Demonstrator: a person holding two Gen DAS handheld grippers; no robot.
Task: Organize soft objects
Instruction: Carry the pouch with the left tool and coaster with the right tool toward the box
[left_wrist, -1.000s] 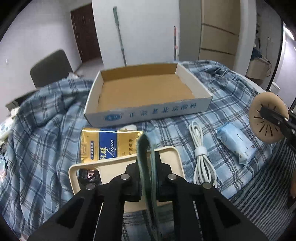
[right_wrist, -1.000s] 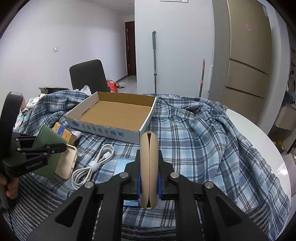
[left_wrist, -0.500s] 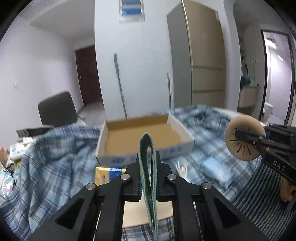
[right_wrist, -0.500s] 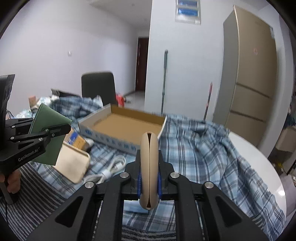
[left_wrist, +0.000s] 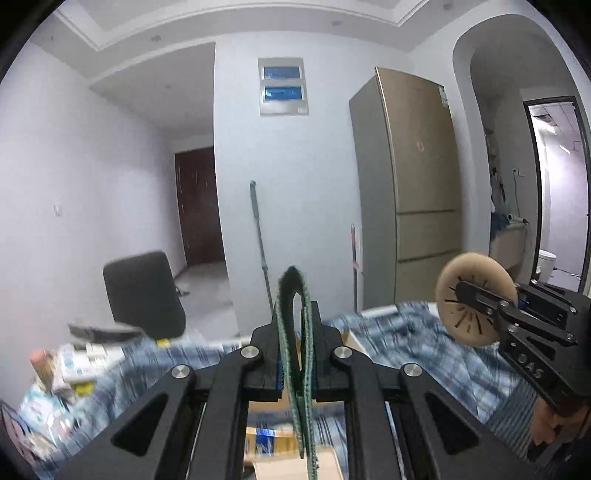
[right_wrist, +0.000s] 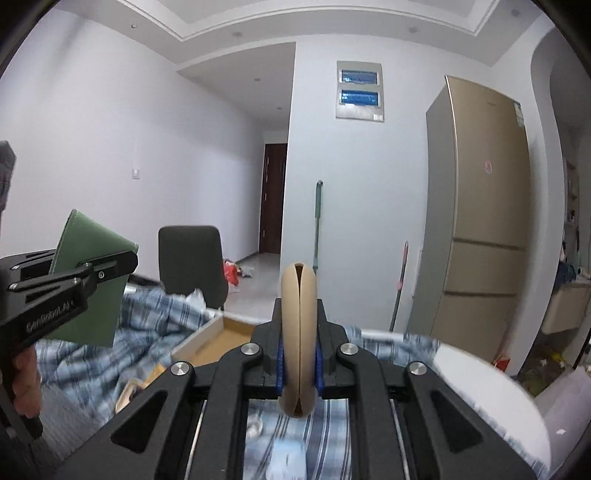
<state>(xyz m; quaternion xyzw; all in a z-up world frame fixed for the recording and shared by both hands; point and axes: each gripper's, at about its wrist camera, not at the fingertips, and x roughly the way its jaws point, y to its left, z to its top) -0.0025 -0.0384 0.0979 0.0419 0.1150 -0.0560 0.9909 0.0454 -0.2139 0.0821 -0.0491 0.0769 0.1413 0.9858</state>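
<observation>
Left tool clamped on folded green felt pad, raised above plaid-draped worktop | right tool pinching tan slotted rubber disc mid-edge | both light, floppy; cardboard tray below.

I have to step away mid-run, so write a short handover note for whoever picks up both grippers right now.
Left gripper: shut on the green pad, held on edge above the table.
Right gripper: shut on the tan round pad, also clear of the table.
Cardboard box: lies open on the plaid cloth, ahead of and below both grippers; what shows of its floor is bare.
Done: both pads picked up.
Left: probably set each pad in the box; other items under the grippers are too blurred to name.
</observation>
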